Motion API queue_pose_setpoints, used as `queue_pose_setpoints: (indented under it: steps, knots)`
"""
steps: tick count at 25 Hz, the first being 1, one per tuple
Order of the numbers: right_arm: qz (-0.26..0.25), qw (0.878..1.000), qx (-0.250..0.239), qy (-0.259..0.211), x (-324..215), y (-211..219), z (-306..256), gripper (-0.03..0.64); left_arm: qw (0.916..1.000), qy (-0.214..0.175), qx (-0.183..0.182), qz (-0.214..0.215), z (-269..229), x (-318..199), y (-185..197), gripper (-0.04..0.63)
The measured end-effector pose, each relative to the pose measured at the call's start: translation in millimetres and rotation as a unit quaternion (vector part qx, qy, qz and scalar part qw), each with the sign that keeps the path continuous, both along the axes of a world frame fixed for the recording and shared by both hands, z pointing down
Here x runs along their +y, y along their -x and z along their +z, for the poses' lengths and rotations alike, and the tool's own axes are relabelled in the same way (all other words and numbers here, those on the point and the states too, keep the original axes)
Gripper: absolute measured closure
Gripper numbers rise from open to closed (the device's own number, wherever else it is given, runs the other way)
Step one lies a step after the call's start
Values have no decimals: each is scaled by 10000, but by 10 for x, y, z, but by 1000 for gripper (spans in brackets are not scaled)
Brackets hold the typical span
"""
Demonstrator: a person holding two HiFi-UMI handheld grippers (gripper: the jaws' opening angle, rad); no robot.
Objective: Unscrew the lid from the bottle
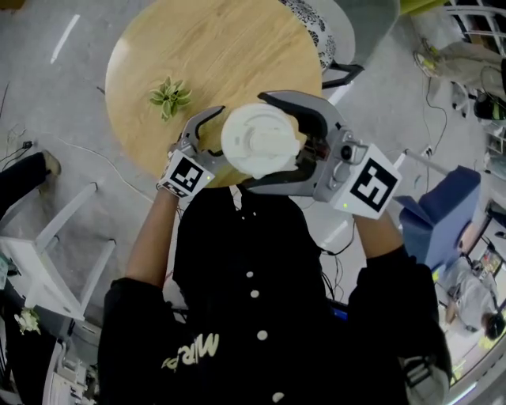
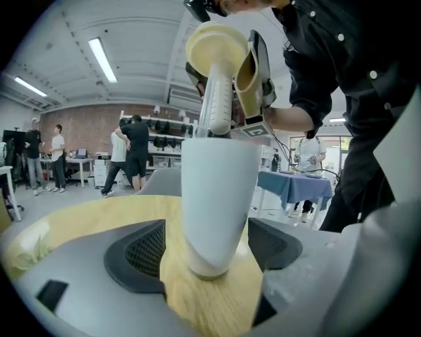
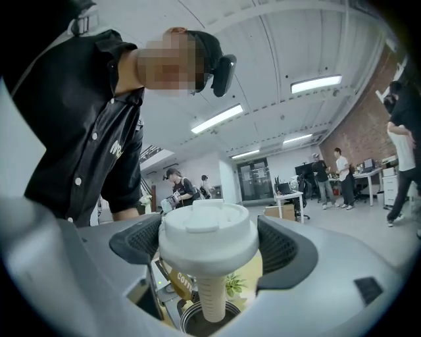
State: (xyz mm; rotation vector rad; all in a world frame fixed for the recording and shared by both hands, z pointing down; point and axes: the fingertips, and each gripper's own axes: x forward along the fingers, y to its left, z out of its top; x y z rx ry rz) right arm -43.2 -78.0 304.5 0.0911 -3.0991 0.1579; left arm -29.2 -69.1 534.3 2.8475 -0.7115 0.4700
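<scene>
A white tapered bottle [image 2: 217, 197] stands on the round wooden table [image 1: 221, 47] near its front edge. My left gripper [image 2: 207, 243] is shut on the bottle's lower body, one jaw on each side. The wide white lid [image 1: 261, 142] is off the bottle and raised above it, with my right gripper [image 1: 257, 142] shut on its rim. A ribbed tube [image 2: 217, 105] hangs from the lid [image 2: 214, 46], its end at the bottle's mouth. In the right gripper view the lid [image 3: 207, 233] fills the gap between the pads, and the tube [image 3: 212, 299] drops towards the bottle's opening [image 3: 207, 322]. In the head view the lid hides the bottle.
A small green plant [image 1: 169, 96] lies on the table left of the grippers. A patterned chair [image 1: 332, 24] stands at the table's far right. A white frame [image 1: 47, 245] is on the floor at left, a blue cloth-covered stand [image 1: 443, 213] at right. Several people stand in the background.
</scene>
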Motion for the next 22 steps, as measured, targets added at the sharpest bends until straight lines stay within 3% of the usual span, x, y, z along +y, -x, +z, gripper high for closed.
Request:
queue_pose_setpoints:
  steps: [7, 12, 16, 22]
  knots:
    - [897, 9959, -66, -126, -110, -129, -498, 158, 9990, 26, -127, -429, -259, 176, 399, 221]
    - [1617, 9868, -63, -86, -182, -293, -773, 158, 9968, -106, -120, -788, -713, 346, 758, 235]
    - [2119, 9771, -151, -114, -257, -416, -907, 158, 9914, -347, -27, -1259, -1155, 420, 1004, 372]
    - [3001, 9532, -218, -300, -358, -756, -1046, 158, 9758, -640, -91, -2088, -1837, 387, 1264, 582]
